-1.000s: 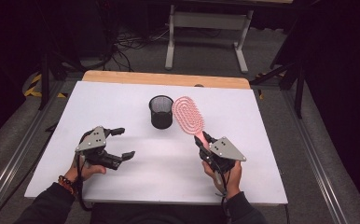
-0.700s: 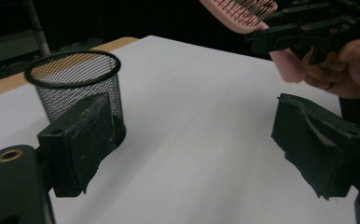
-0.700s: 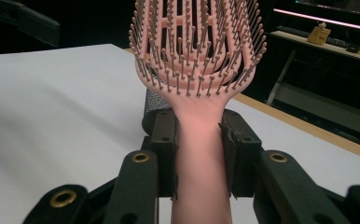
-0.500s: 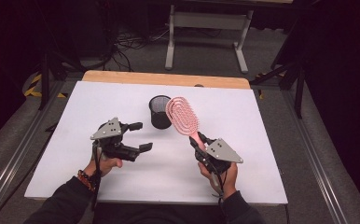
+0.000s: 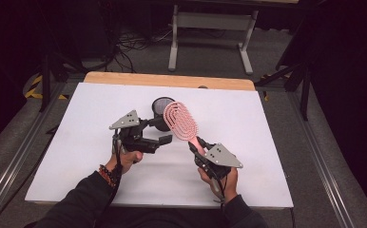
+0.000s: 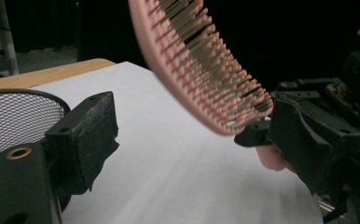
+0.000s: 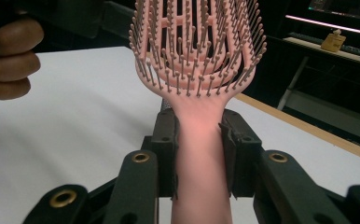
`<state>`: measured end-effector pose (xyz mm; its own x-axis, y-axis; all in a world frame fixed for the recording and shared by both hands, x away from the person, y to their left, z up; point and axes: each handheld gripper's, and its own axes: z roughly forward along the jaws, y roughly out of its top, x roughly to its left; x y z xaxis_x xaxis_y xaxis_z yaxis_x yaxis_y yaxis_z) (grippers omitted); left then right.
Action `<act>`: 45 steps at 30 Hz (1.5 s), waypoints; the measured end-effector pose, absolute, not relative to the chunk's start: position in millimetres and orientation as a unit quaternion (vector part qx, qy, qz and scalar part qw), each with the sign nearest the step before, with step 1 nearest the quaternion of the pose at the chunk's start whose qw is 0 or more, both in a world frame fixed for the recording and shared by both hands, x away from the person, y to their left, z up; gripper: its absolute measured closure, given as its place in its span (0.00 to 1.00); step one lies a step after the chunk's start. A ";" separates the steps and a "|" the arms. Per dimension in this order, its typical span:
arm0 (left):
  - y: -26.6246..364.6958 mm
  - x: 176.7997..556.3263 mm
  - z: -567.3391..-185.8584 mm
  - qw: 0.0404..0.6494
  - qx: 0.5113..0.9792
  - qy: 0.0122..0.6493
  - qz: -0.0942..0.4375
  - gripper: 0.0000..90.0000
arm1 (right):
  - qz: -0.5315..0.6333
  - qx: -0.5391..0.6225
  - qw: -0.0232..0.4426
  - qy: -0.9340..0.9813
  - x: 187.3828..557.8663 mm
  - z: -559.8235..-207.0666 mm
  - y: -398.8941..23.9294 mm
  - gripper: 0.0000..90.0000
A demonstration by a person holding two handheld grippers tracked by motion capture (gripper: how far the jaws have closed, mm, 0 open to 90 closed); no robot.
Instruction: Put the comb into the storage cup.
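Note:
A pink hairbrush stands tilted over the white table. My right gripper is shut on its handle. In the right gripper view both pads clamp the handle below the bristled head. My left gripper is open just left of the brush head, and its jaws have just been closing a little. In the left gripper view the brush head hangs over the gap, its end close to the right-hand jaw, not pinched. A black mesh cup stands upright behind the left gripper and the brush.
The mesh cup sits right beside the left-hand jaw in the left gripper view. A wooden strip borders the table's far edge. A grey metal stand is on the floor beyond.
My left gripper has moved right and slightly up, from the table's left part to beside the brush head. The brush has tipped a little leftward, over the cup; the right hand stayed in place.

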<state>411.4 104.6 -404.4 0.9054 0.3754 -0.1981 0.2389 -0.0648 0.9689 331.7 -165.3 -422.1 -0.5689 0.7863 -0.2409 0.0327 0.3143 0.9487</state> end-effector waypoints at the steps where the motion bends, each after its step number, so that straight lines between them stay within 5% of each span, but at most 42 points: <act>1: 102.7 411.6 -403.8 0.653 0.727 0.209 0.050 0.18 | 0.511 0.283 0.368 0.723 331.1 -422.7 -164.6 0.77; 16: 84.4 411.8 -396.1 0.672 0.710 0.209 0.039 0.25 | 0.495 0.259 0.384 0.735 325.1 -429.5 -153.4 0.77; 26: 81.8 410.3 -388.8 0.682 0.697 0.213 0.052 0.62 | 0.488 0.277 0.381 0.734 329.5 -435.5 -155.5 0.77; 45: 78.9 397.0 -374.2 0.703 0.687 0.167 0.083 0.70 | 0.520 0.285 0.358 0.721 335.0 -435.0 -162.0 0.71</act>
